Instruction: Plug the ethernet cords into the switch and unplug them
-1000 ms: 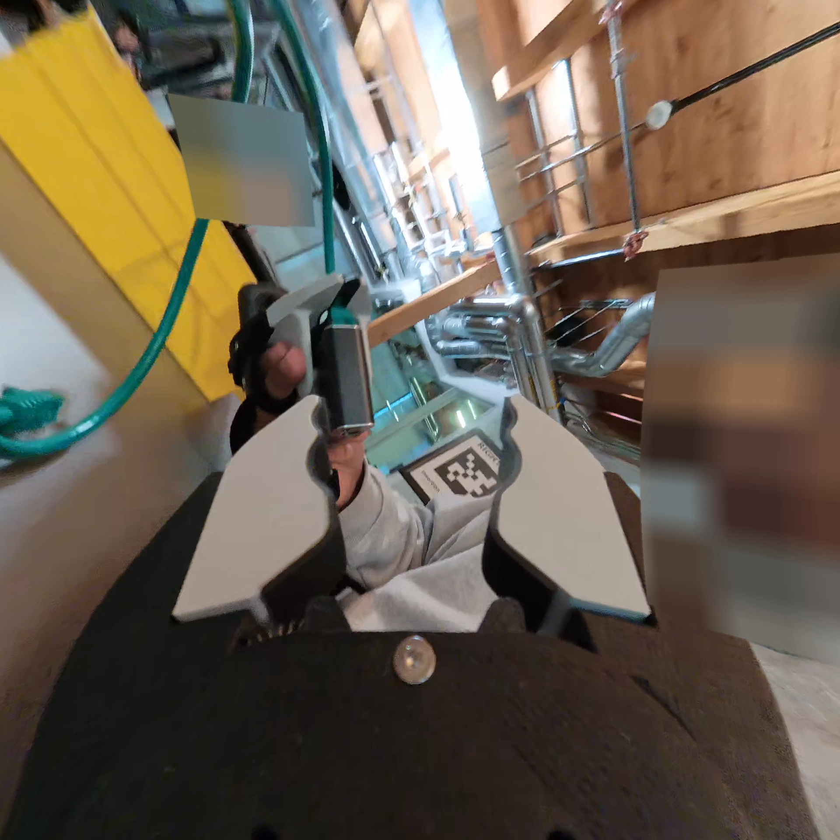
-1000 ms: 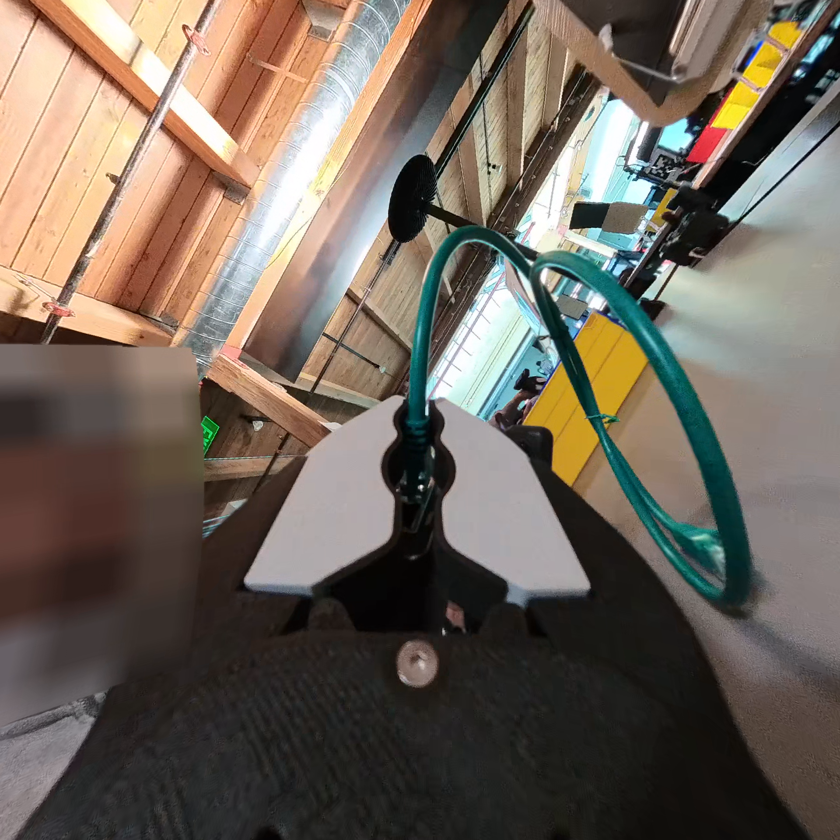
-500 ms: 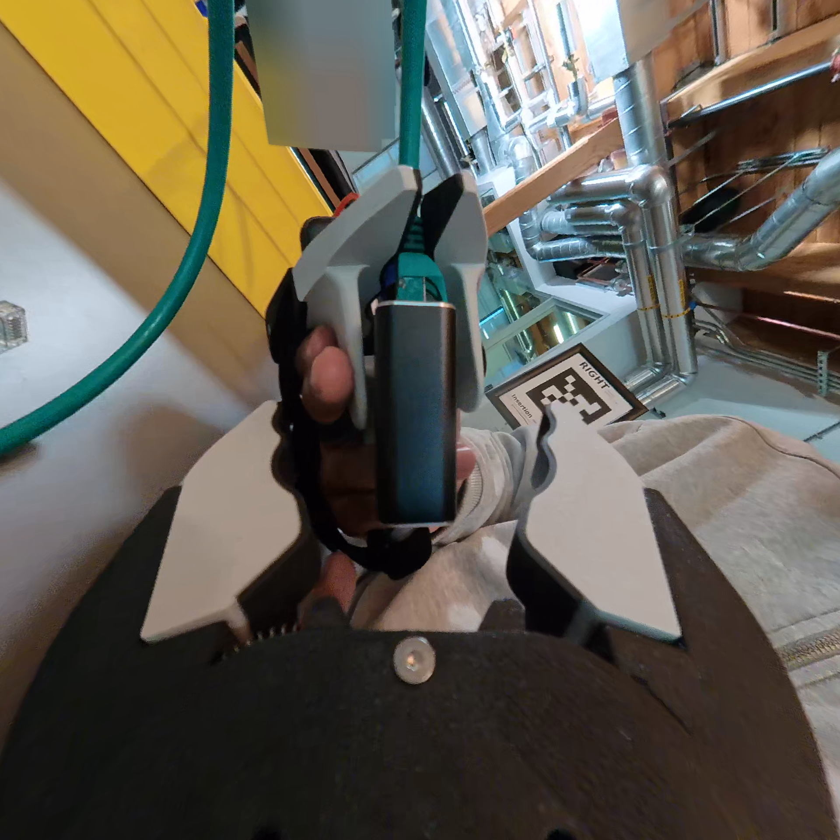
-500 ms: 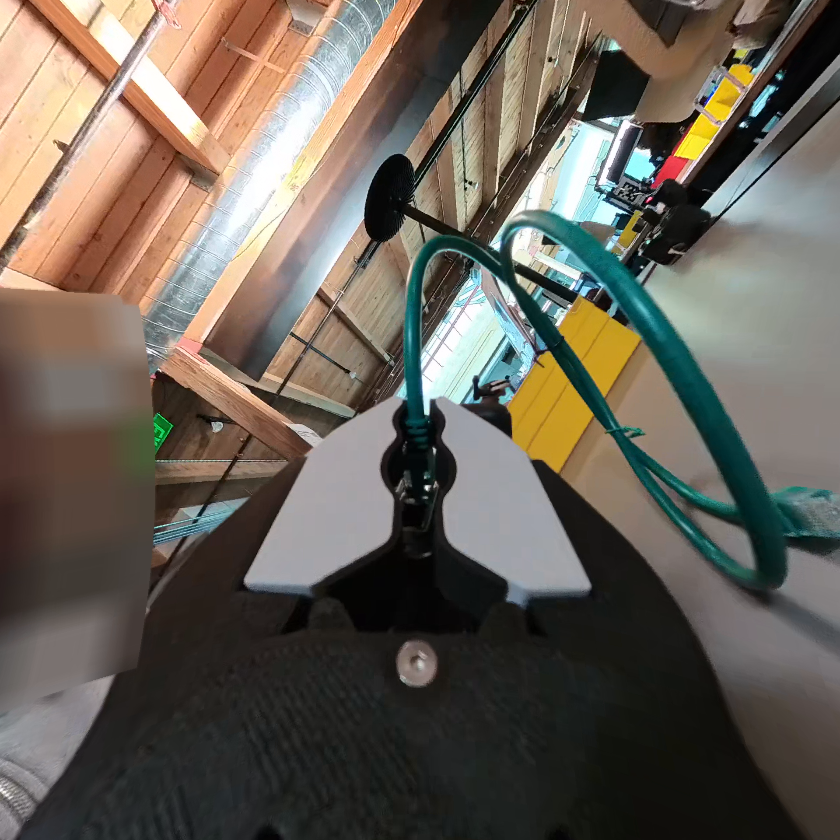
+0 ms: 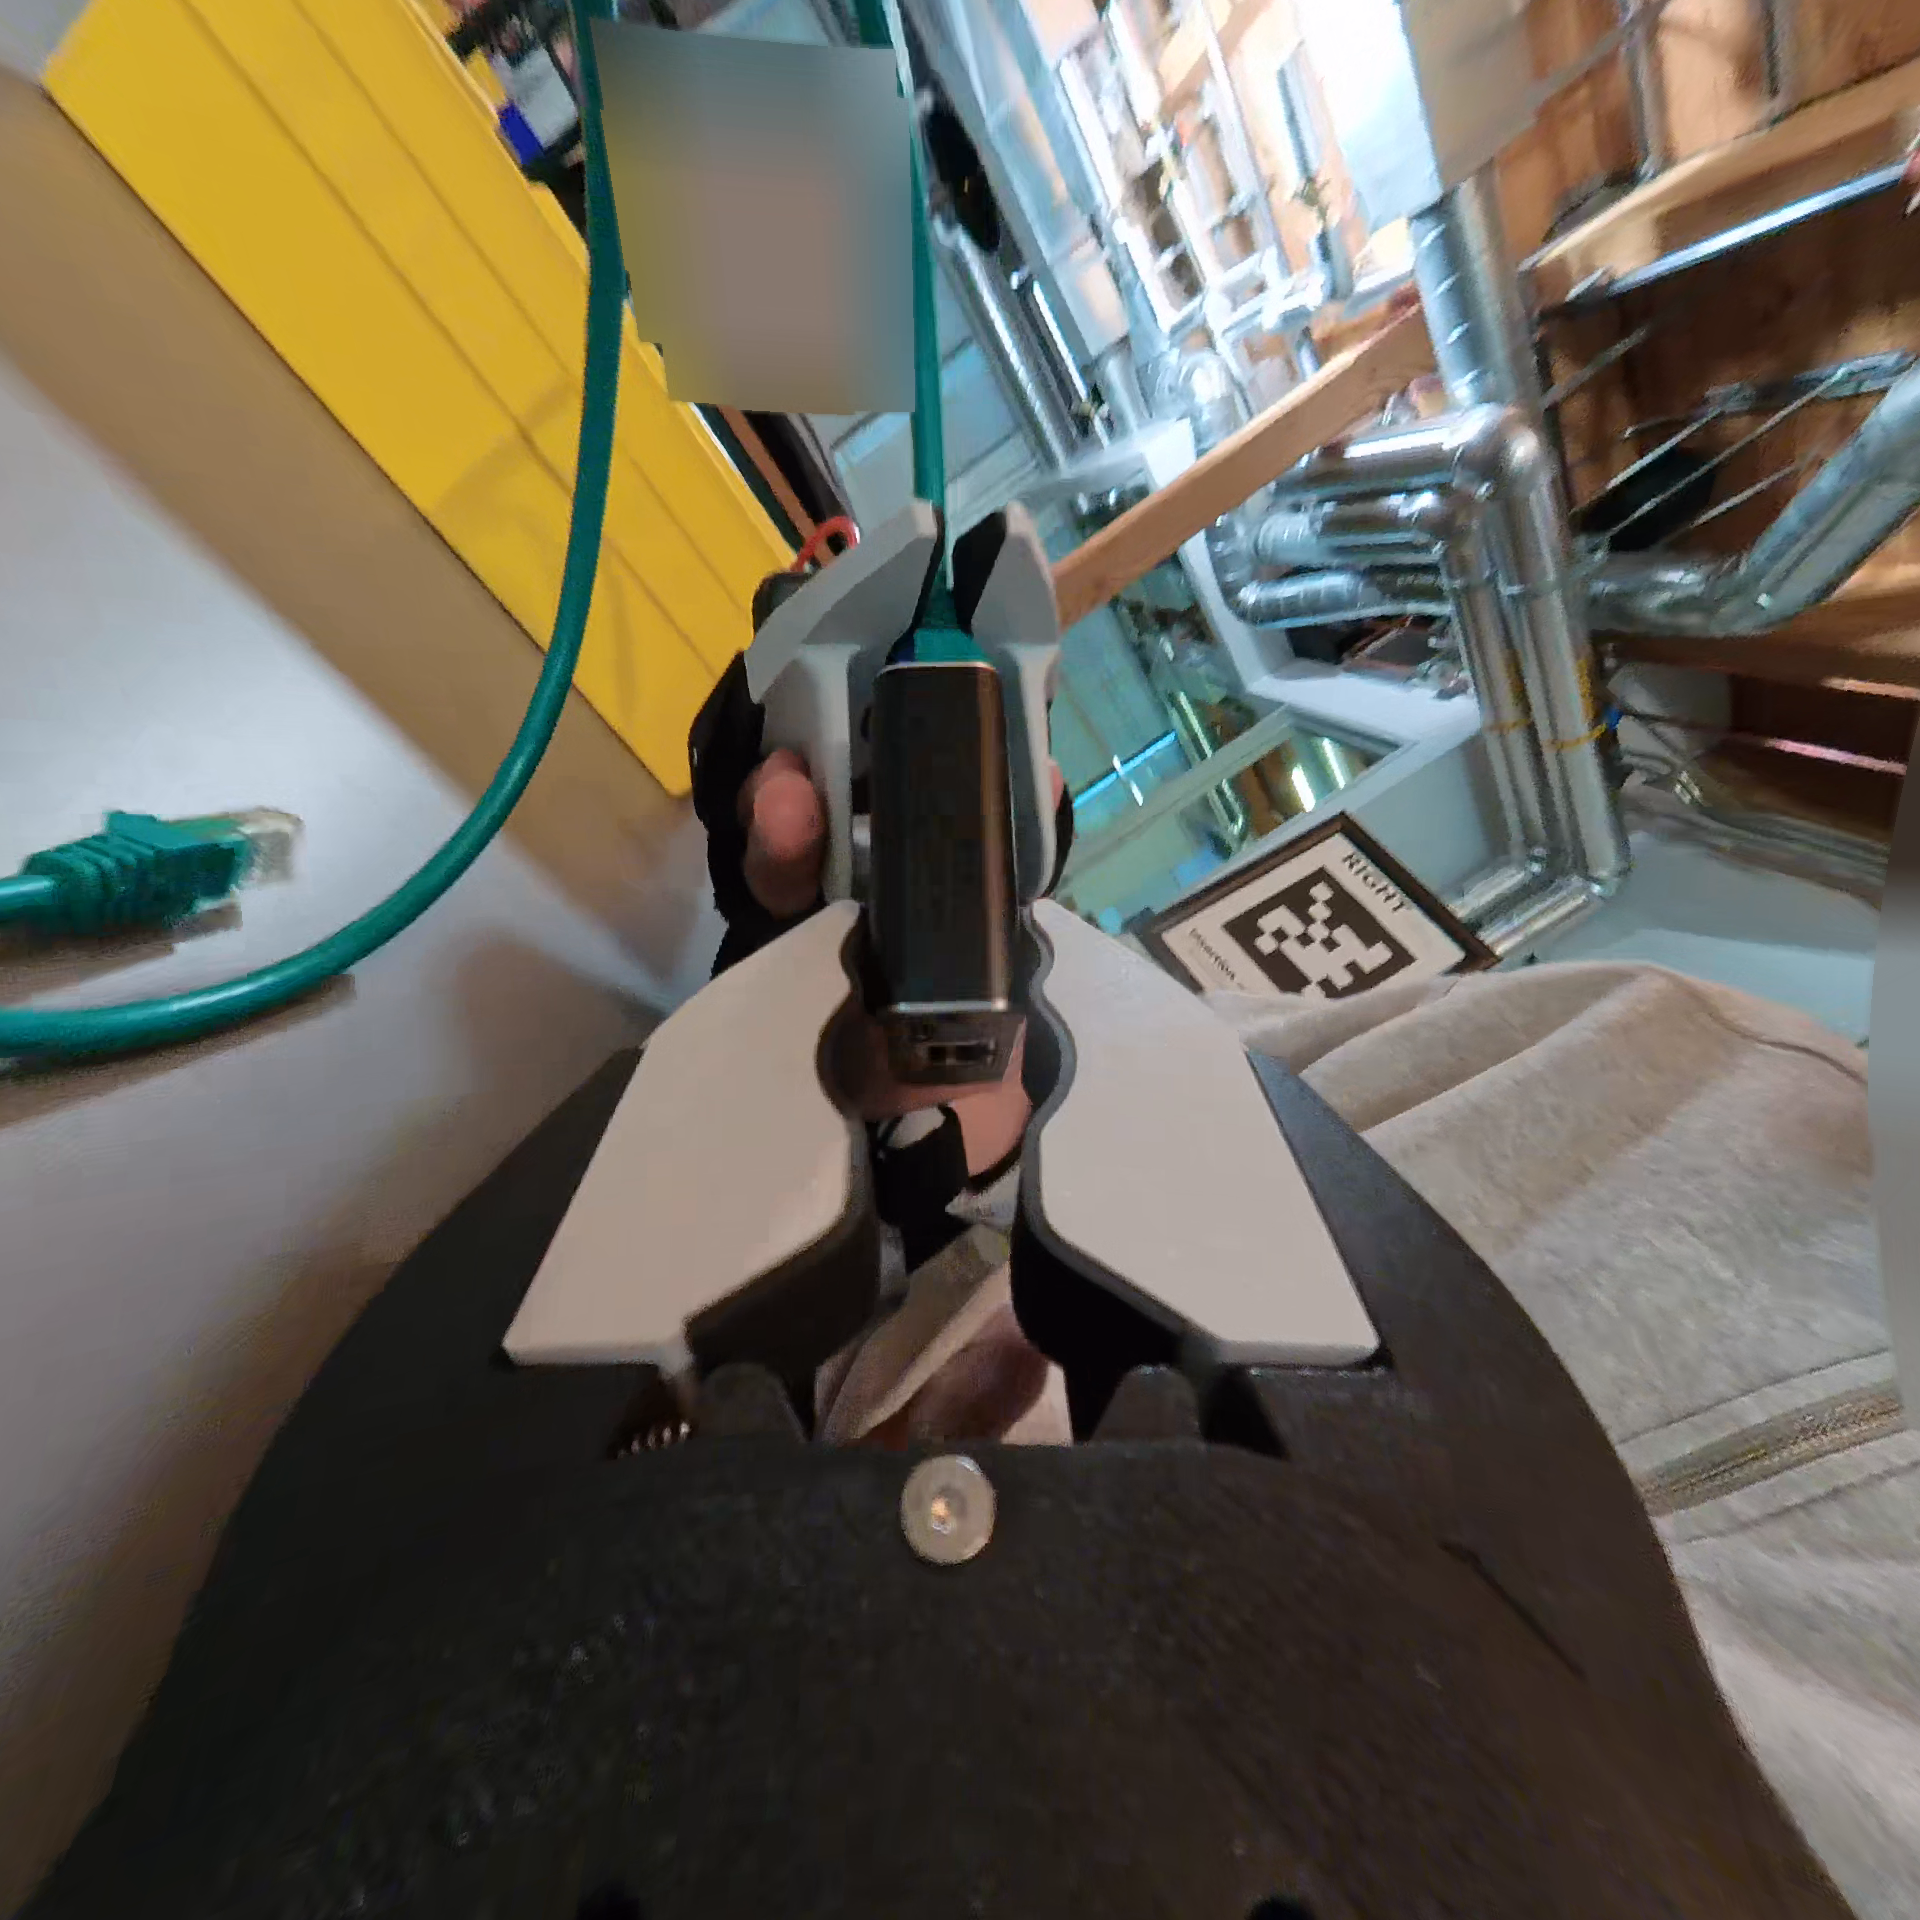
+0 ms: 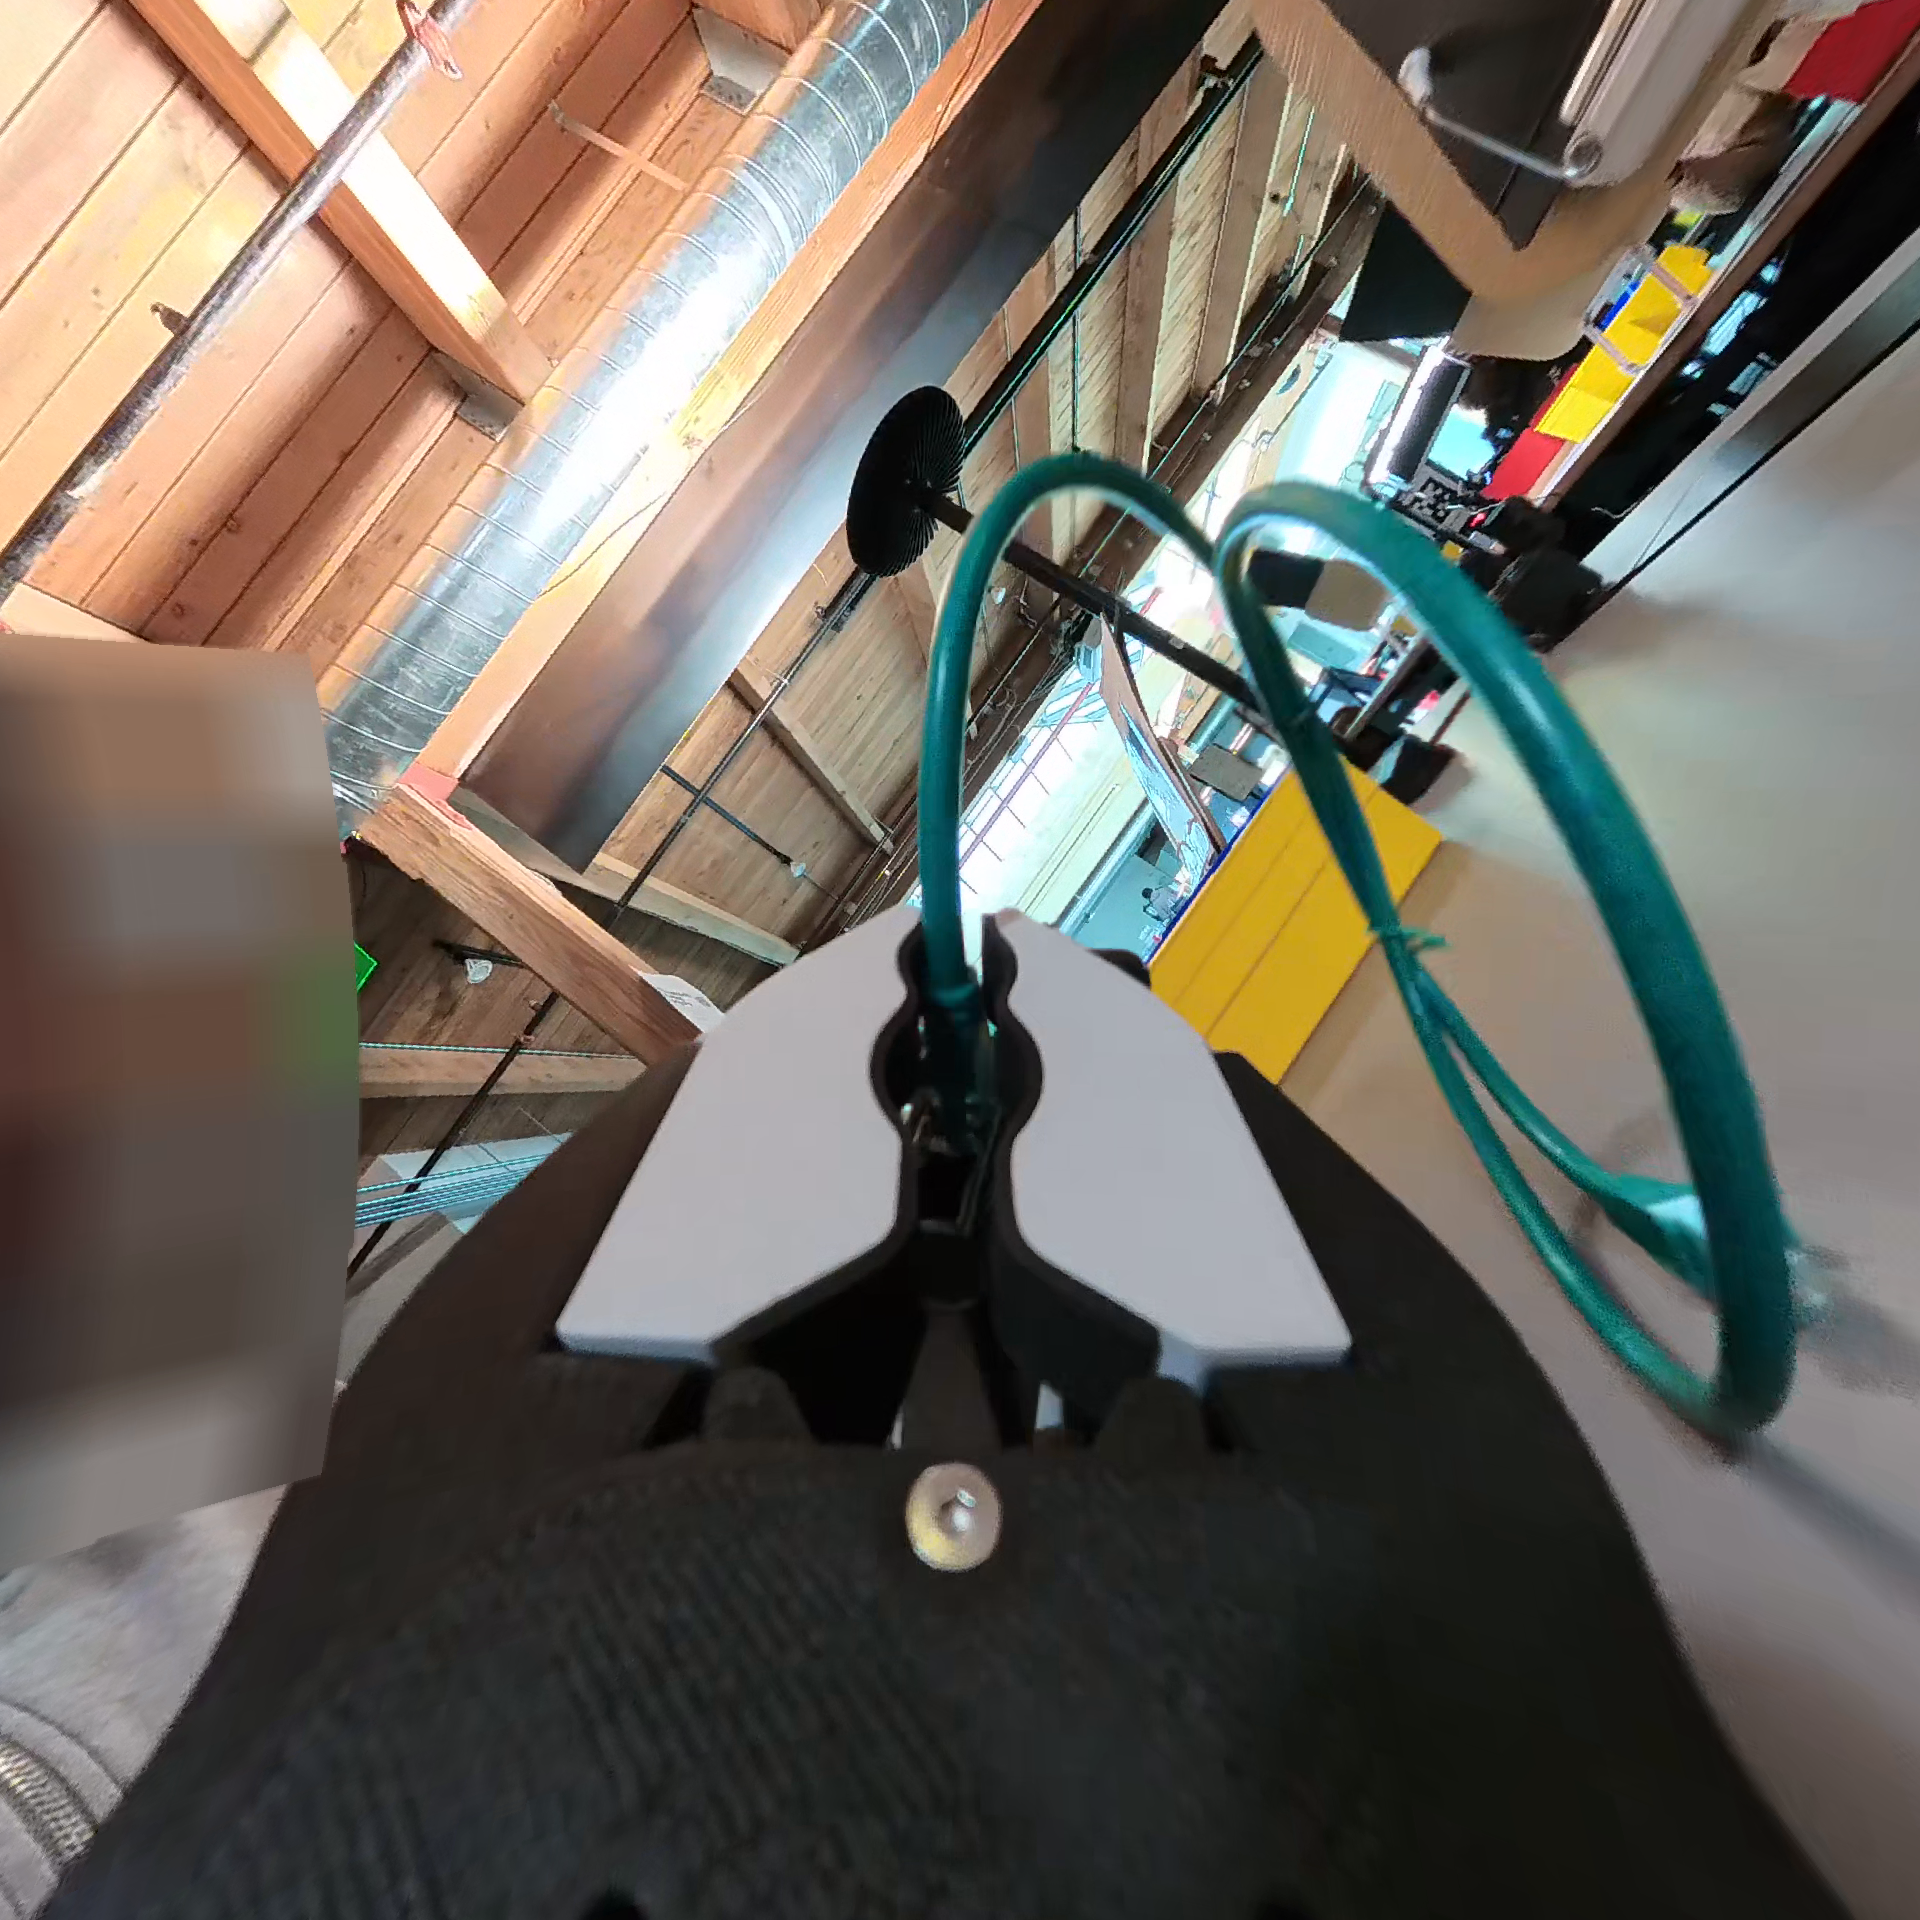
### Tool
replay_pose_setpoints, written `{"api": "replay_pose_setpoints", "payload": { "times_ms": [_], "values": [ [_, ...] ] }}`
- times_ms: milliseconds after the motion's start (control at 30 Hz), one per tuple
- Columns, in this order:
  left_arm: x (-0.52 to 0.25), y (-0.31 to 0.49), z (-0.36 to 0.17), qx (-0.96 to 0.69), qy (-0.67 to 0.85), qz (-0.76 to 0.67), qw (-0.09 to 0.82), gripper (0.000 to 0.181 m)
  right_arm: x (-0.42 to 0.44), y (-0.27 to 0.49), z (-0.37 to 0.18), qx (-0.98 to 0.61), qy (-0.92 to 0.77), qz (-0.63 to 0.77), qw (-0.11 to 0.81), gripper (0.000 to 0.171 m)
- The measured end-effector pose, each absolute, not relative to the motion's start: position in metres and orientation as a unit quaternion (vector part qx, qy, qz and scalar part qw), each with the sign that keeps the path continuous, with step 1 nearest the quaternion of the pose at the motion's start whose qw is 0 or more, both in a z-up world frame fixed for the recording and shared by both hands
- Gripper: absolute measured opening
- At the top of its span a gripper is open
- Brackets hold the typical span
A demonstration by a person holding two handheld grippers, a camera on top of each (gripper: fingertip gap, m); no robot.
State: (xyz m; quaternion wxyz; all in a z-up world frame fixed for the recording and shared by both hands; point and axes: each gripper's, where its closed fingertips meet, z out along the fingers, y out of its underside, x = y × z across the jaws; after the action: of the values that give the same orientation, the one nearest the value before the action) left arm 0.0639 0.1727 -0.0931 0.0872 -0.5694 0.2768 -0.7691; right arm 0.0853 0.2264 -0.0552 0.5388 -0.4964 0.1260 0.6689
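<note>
The left tongs close around the dark switch, held above the worktop. The right tongs pinch the green ethernet cord at its seated plug. Apparently unplugging: next, pull straight apart.

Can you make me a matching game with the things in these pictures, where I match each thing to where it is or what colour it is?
Things:
1. switch
2. loose green plug
3. right gripper
4. big box

Matches:
A. lying on the grey table
B. yellow
C. between the fingers of the left gripper
D. shut on the green cord

Right pairs: 1-C, 2-A, 3-D, 4-B
</note>
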Motion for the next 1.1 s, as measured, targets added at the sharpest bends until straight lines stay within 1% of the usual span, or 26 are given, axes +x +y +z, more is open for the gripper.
{"api": "replay_pose_setpoints", "payload": {
  "times_ms": [167,333,500,633,767,933,1100],
  "values": [
    [0.051,0.2,-0.086,-0.57,0.232,-0.778,0.123,0.023,0.083,0.23,-0.06,-0.524,0.108,0.662,0.524,0.013],
    [0.039,0.223,-0.081,-0.568,0.187,-0.787,0.154,0.022,0.064,0.23,-0.072,-0.586,0.058,0.635,0.501,0.012],
    [0.039,0.225,-0.082,-0.562,0.164,-0.8,0.132,0.023,0.064,0.23,-0.074,-0.591,0.05,0.63,0.501,0.01],
    [0.048,0.206,-0.086,-0.564,0.199,-0.795,0.098,0.032,0.063,0.229,-0.075,-0.582,0.059,0.647,0.489,0.01],
    [0.055,0.19,-0.09,-0.571,0.248,-0.777,0.095,0.032,0.053,0.225,-0.075,-0.59,0.038,0.647,0.482,0.009],
    [0.056,0.18,-0.093,-0.568,0.255,-0.78,0.063,0.024,0.047,0.222,-0.073,-0.607,-0.001,0.624,0.493,0.008],
    [0.057,0.175,-0.094,-0.569,0.268,-0.776,0.052,0.024,0.047,0.222,-0.073,-0.615,-0.02,0.61,0.498,0.008]
  ]
}}
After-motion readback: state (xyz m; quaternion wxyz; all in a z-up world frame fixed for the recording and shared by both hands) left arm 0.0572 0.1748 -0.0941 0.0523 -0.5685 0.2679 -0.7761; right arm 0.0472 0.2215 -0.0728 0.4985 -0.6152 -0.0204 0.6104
